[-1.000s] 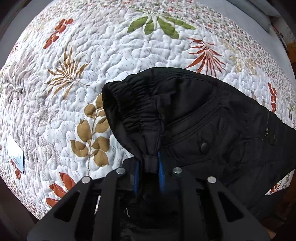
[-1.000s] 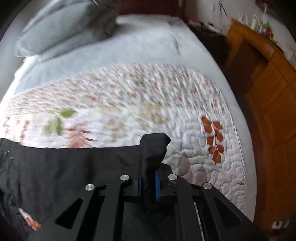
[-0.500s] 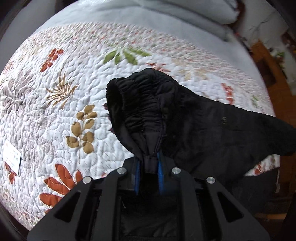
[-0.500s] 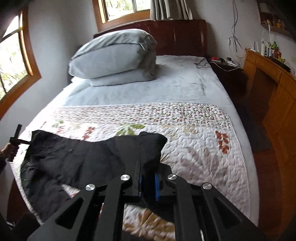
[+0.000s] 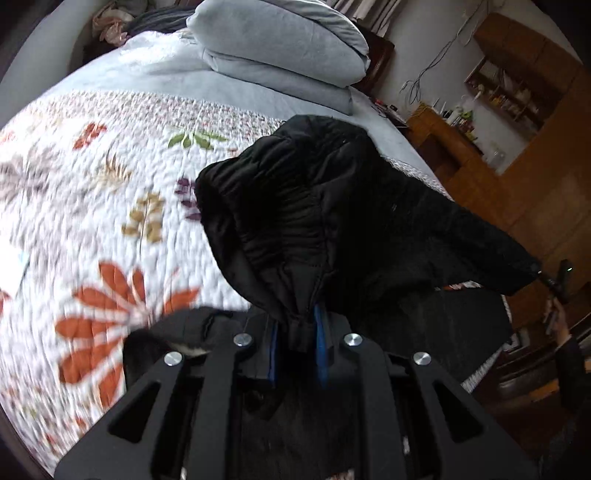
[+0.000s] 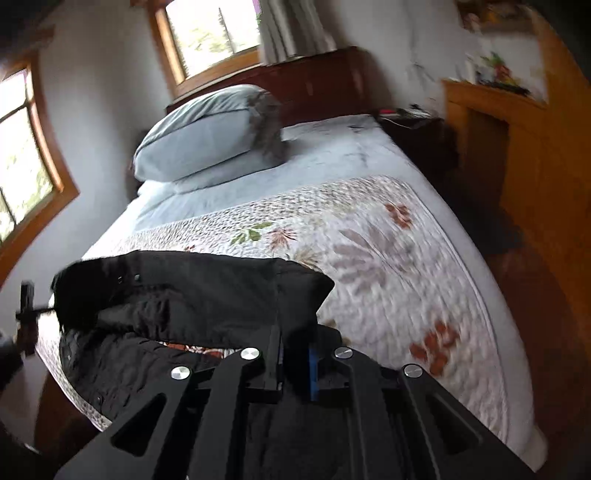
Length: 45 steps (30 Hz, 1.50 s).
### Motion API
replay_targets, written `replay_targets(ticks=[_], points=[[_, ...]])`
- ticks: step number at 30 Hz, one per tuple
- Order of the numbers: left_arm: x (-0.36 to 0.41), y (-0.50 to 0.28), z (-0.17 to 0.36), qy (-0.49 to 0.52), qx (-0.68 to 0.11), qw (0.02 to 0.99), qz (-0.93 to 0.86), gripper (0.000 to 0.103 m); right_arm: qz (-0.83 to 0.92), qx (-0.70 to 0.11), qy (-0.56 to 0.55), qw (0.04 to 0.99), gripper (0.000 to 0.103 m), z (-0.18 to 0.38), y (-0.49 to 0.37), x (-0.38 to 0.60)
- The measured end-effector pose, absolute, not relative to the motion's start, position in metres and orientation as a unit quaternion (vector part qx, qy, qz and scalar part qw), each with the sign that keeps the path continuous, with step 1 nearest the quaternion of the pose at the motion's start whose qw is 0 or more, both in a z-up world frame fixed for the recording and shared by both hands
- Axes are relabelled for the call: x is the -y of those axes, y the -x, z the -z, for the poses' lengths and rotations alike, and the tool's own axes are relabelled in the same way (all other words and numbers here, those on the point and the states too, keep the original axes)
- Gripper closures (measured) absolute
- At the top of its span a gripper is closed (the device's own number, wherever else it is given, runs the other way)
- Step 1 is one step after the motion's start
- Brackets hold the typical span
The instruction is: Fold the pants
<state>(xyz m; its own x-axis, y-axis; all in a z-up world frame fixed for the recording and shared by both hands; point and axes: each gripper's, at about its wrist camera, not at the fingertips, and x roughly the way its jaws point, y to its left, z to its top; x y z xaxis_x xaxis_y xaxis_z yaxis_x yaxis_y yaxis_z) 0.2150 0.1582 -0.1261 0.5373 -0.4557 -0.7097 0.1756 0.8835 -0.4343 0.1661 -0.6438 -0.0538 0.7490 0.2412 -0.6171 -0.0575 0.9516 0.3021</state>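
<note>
Our left gripper [image 5: 298,341] pinches the gathered waistband of the black pants [image 5: 332,221], lifted above the floral quilt [image 5: 92,206]; our right gripper [image 6: 295,363] is clamped on their other end, the cloth stretched between us. Only the right view shows the windows [image 6: 210,33] behind the pillows [image 6: 210,133]

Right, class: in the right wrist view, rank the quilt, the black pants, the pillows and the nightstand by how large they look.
1. Quilt, largest.
2. Pants, though nearness to the camera enlarges them.
3. Pillows, farther away, so perhaps understated.
4. Nightstand, smallest and blurred.
</note>
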Motion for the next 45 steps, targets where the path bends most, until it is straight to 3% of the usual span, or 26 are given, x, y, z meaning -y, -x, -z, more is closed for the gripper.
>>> replay_targets(ticks=[9, 17, 23, 25, 27, 31, 36, 41, 42, 45], points=[[-0.18, -0.168, 0.153, 0.183, -0.465, 0.848, 0.174, 0.086, -0.029, -0.369, -0.205, 0.906, 0.094, 0.109, -0.104, 0.674], [-0.183, -0.137, 0.165, 0.141, -0.494, 0.843, 0.162, 0.079, 0.004, -0.405, -0.235, 0.883, 0.094, 0.156, -0.081, 0.683], [-0.194, -0.097, 0.169, 0.111, -0.511, 0.843, 0.128, 0.059, 0.016, -0.42, -0.236, 0.876, 0.09, 0.167, -0.071, 0.685], [-0.206, -0.08, 0.169, 0.106, -0.517, 0.844, 0.101, 0.037, 0.024, -0.428, -0.226, 0.874, 0.078, 0.167, -0.065, 0.683], [-0.223, -0.057, 0.169, 0.108, -0.523, 0.843, 0.063, 0.024, 0.038, -0.435, -0.213, 0.874, 0.067, 0.164, -0.06, 0.682], [-0.238, -0.019, 0.169, 0.169, -0.53, 0.83, 0.029, 0.018, 0.059, -0.446, -0.202, 0.87, 0.056, 0.163, -0.043, 0.681], [-0.21, 0.013, 0.177, 0.286, -0.518, 0.802, 0.077, 0.017, 0.074, -0.437, -0.223, 0.868, 0.053, 0.162, -0.024, 0.68], [-0.161, -0.011, 0.201, 0.322, -0.516, 0.787, 0.108, 0.016, 0.079, -0.432, -0.229, 0.869, 0.051, 0.162, -0.022, 0.671], [-0.158, -0.021, 0.202, 0.332, -0.503, 0.791, 0.107, 0.018, 0.078, -0.43, -0.227, 0.87, 0.051, 0.16, -0.022, 0.669], [-0.156, -0.051, 0.209, 0.341, -0.493, 0.795, 0.089, 0.05, 0.077, -0.426, -0.227, 0.873, 0.051, 0.154, -0.018, 0.666]])
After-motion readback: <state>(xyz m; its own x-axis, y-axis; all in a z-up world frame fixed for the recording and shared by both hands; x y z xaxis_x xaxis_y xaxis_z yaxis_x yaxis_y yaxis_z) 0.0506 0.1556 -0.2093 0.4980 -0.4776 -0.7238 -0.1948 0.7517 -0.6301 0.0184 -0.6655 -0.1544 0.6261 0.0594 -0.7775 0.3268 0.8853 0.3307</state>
